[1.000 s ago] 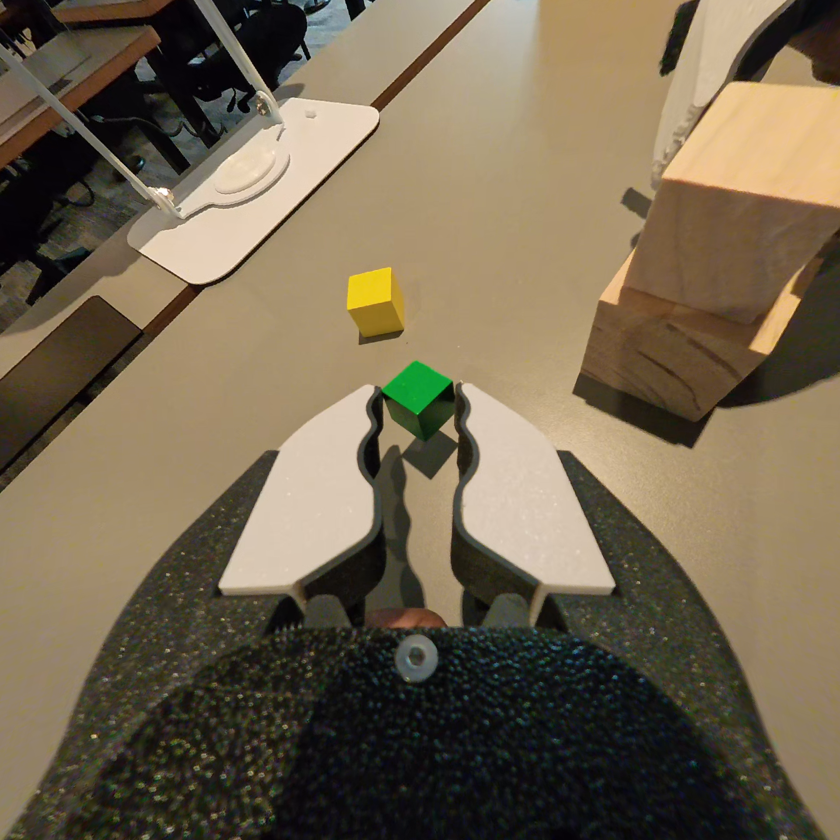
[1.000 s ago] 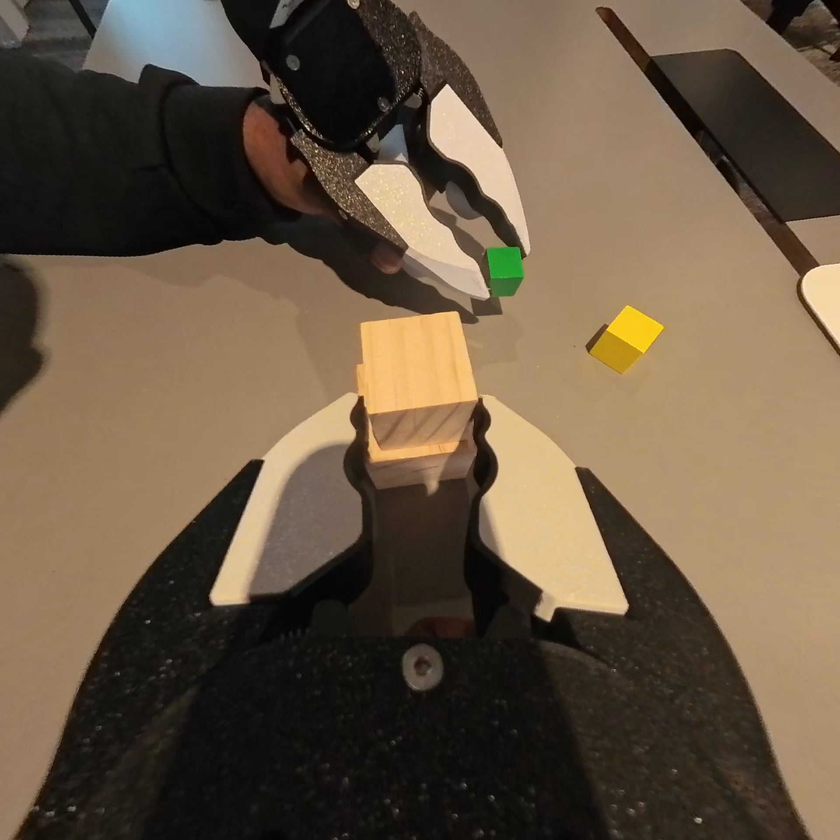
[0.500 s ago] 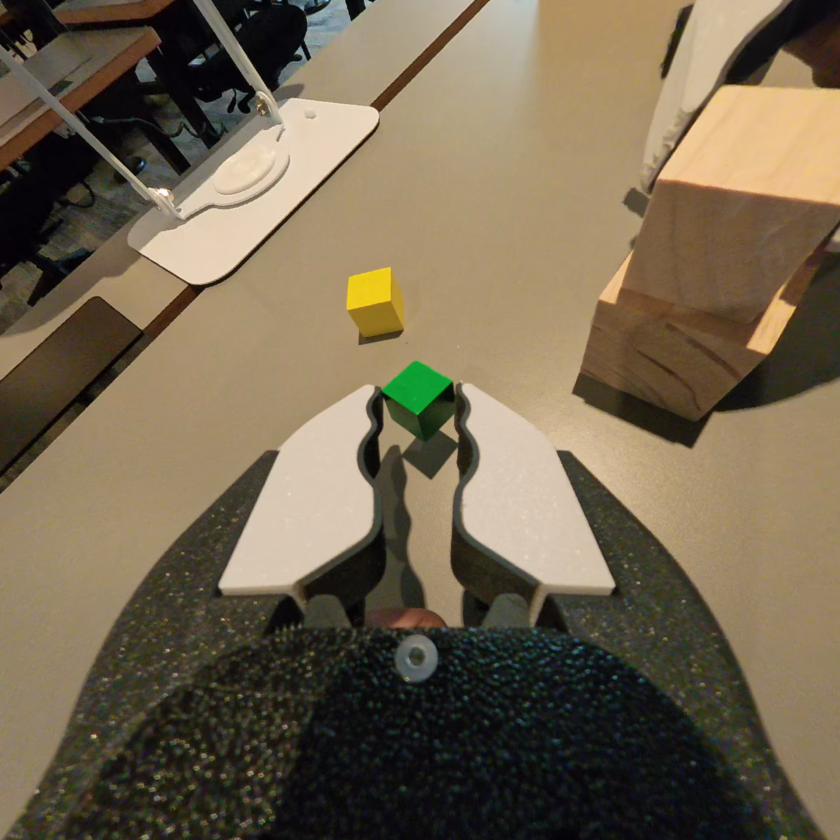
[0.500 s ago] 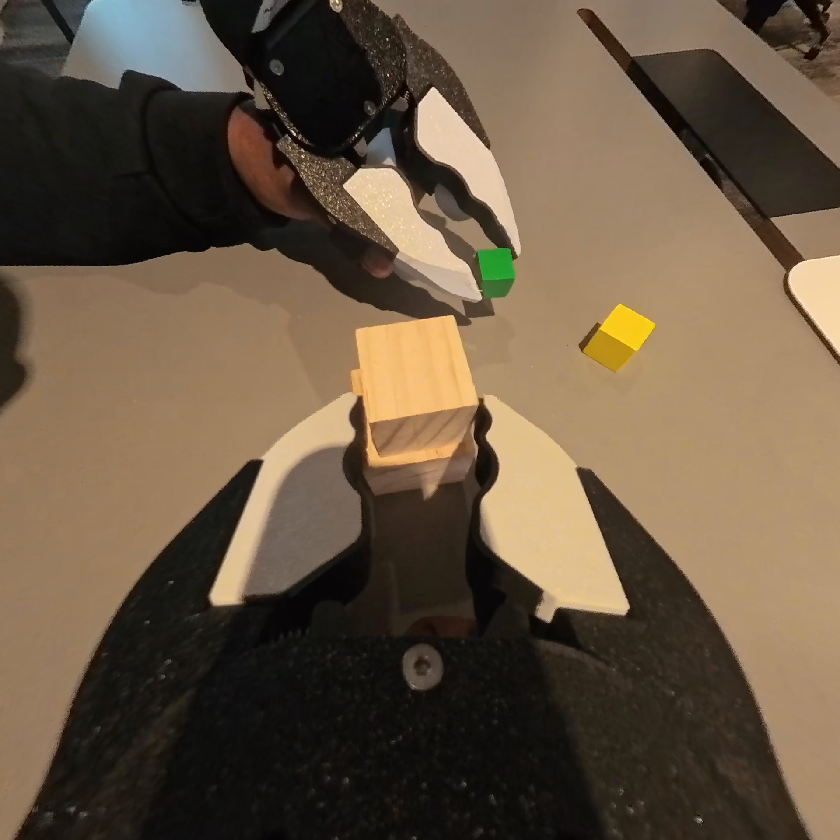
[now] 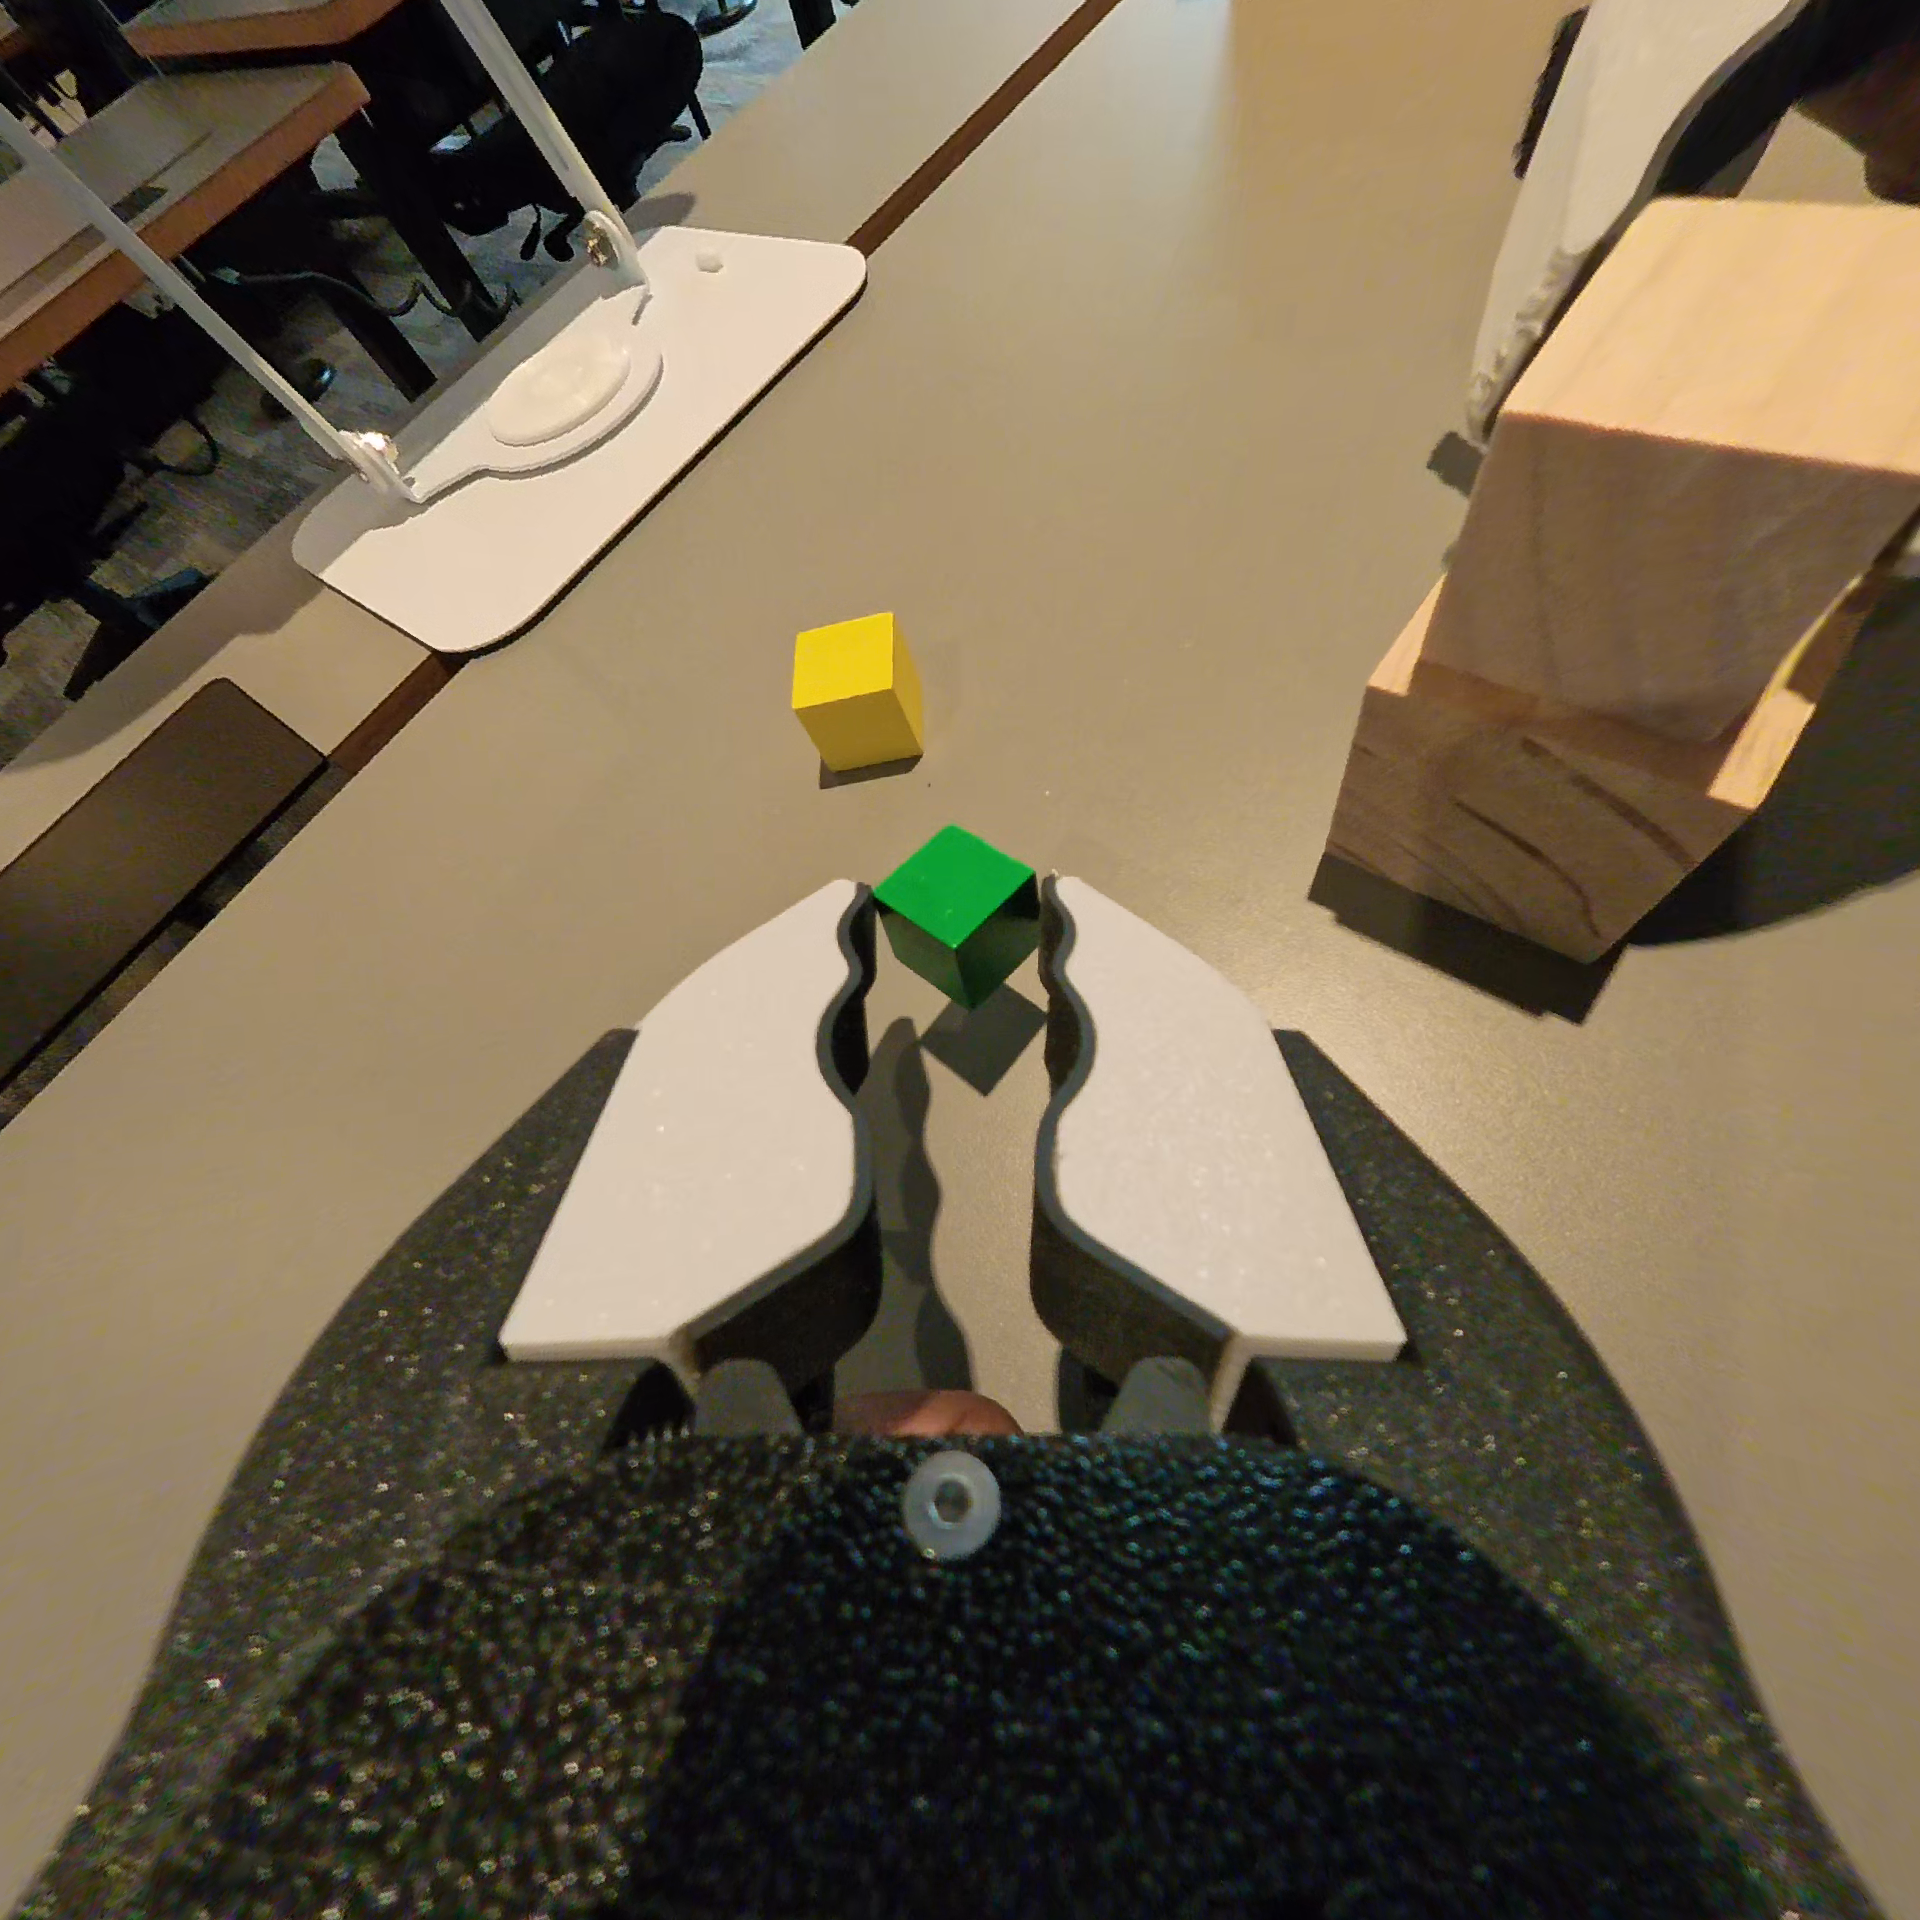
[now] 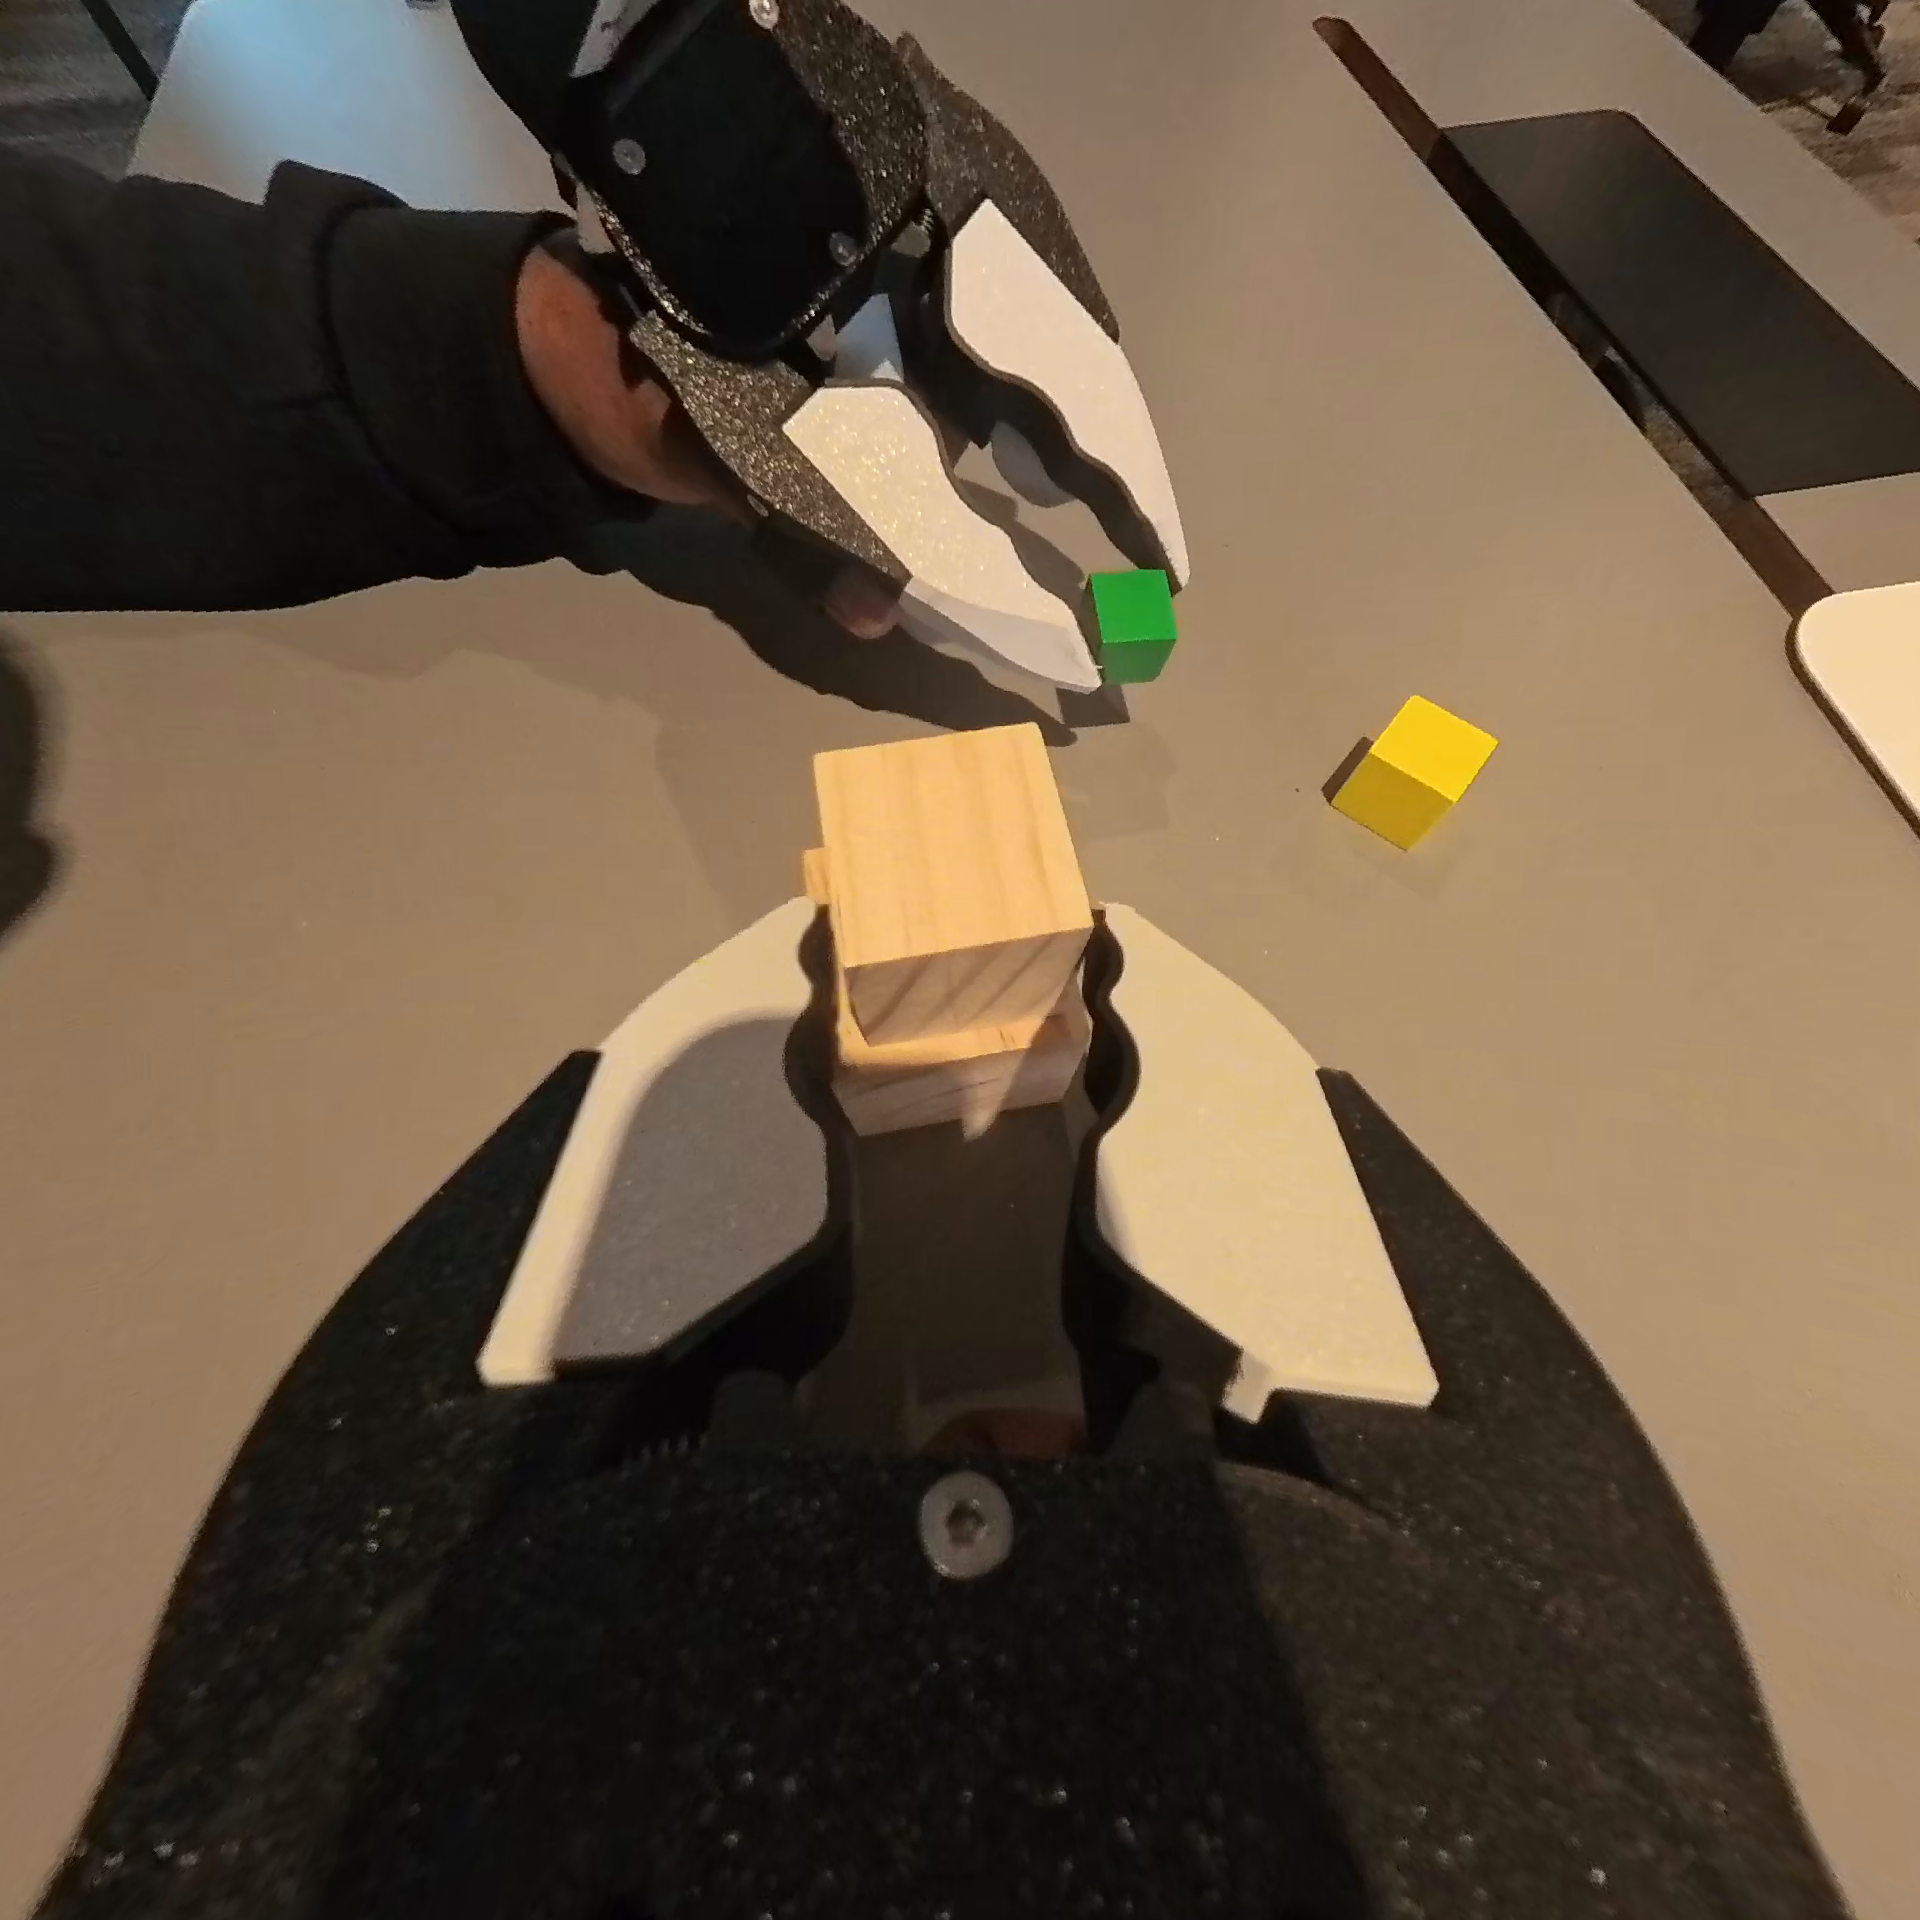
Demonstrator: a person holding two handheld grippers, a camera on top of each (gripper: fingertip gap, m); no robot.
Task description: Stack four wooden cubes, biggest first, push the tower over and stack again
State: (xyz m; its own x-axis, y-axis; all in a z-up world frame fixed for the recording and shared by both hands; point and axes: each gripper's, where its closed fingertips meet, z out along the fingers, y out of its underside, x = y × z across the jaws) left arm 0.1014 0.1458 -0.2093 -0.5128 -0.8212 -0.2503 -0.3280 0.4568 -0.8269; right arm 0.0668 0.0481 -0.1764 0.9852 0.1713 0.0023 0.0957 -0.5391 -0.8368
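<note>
Fingers (image 5: 727, 1091) of left gripper (image 5: 954, 914) clamped on small green cube (image 5: 956, 914), lifted clear of bench (image 5: 1143, 520) as before | right gripper (image 6: 956, 935) pinching upper plain cube (image 6: 940, 831), shifted slightly on base cube (image 6: 961, 1081) | yellow cube (image 6: 1413, 774) waiting aside, next for tower.

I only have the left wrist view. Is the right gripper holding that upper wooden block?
Observer: It looks so. The right gripper has a finger against each side of the upper block.
Operator: Does it sit square on the lower one?
Observer: No. The lower block juts out beneath it, toward the right gripper.
Operator: And my green cube?
Observer: The left gripper pinches the green cube only at its very fingertips.
</note>
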